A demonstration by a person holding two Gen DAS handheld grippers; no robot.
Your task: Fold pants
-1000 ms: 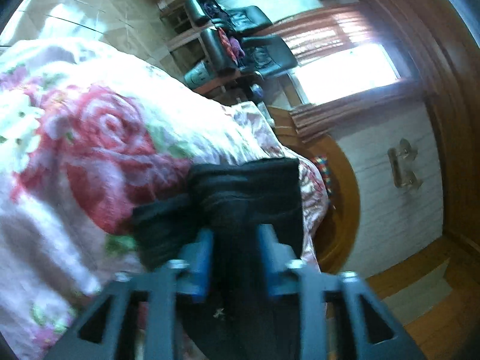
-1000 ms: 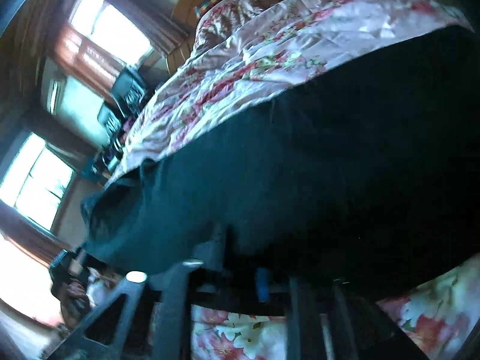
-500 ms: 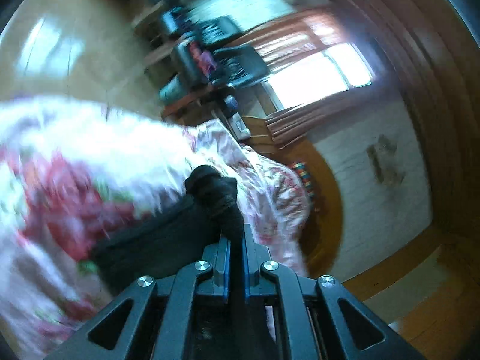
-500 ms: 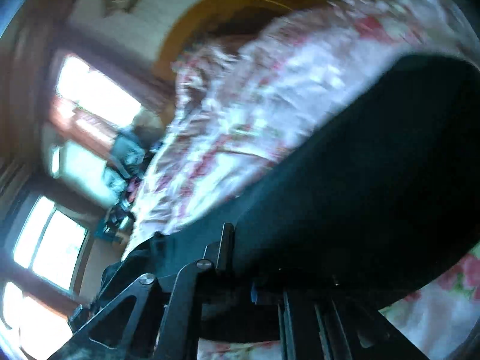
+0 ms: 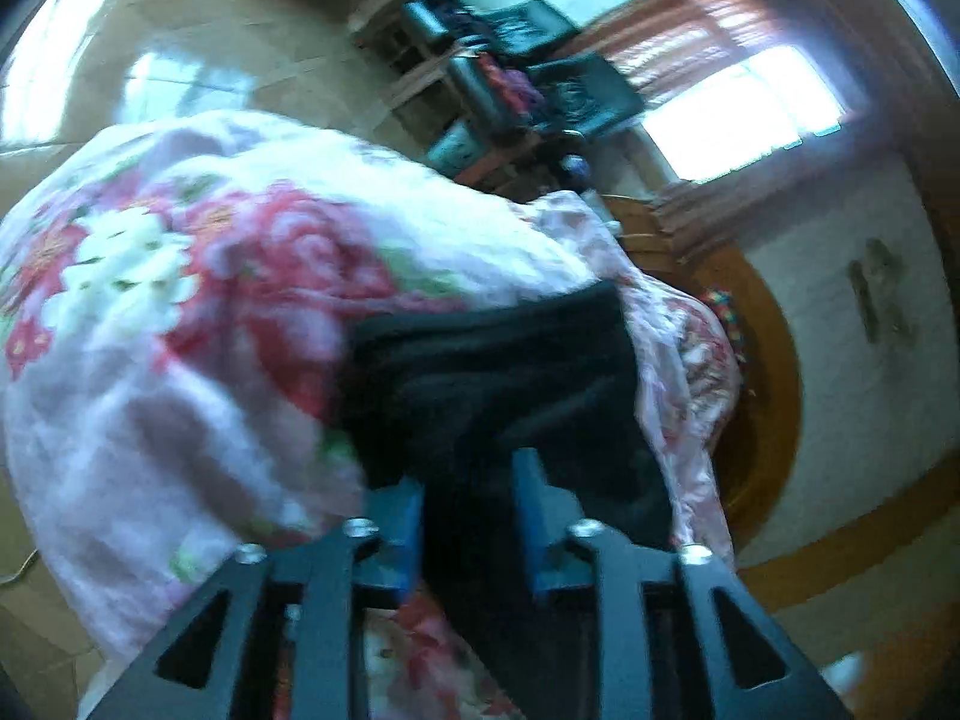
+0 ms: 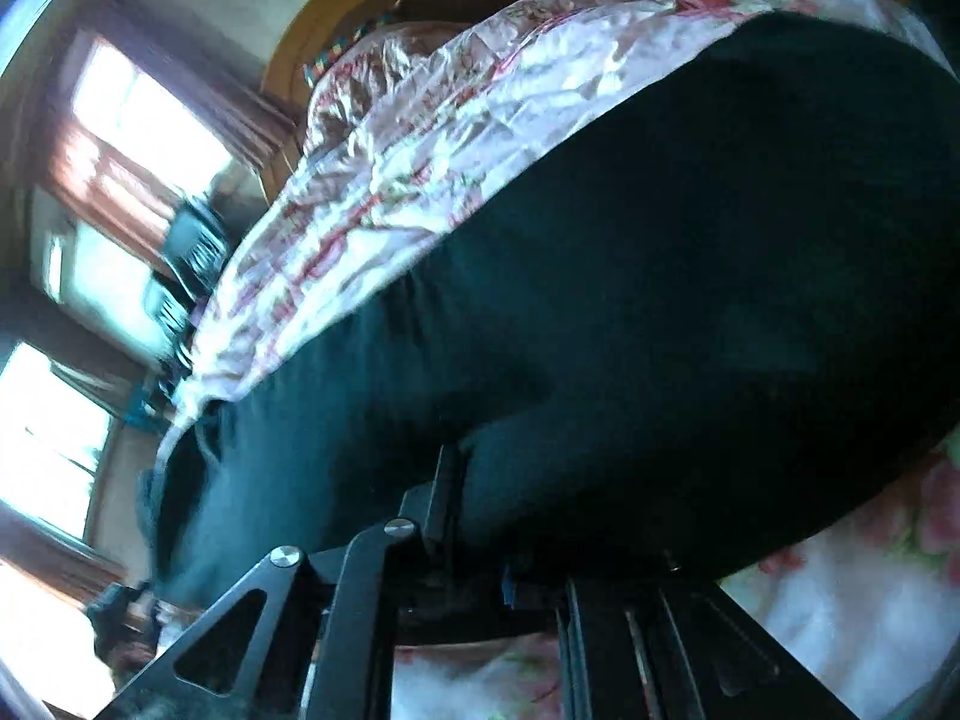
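While just opening: hand-held grippers [image 5: 468, 516] astride pants [image 5: 504, 384].

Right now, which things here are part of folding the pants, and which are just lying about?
Part of the job:
black pants
left tongs
right tongs
floral bedspread under the pants

Lying about:
dark chairs piled with clothes
curtained window
wooden headboard

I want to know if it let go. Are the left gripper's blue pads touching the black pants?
Cannot tell. In the left wrist view the left gripper has just been opening, with the pants between its pads, but blur hides any gap.
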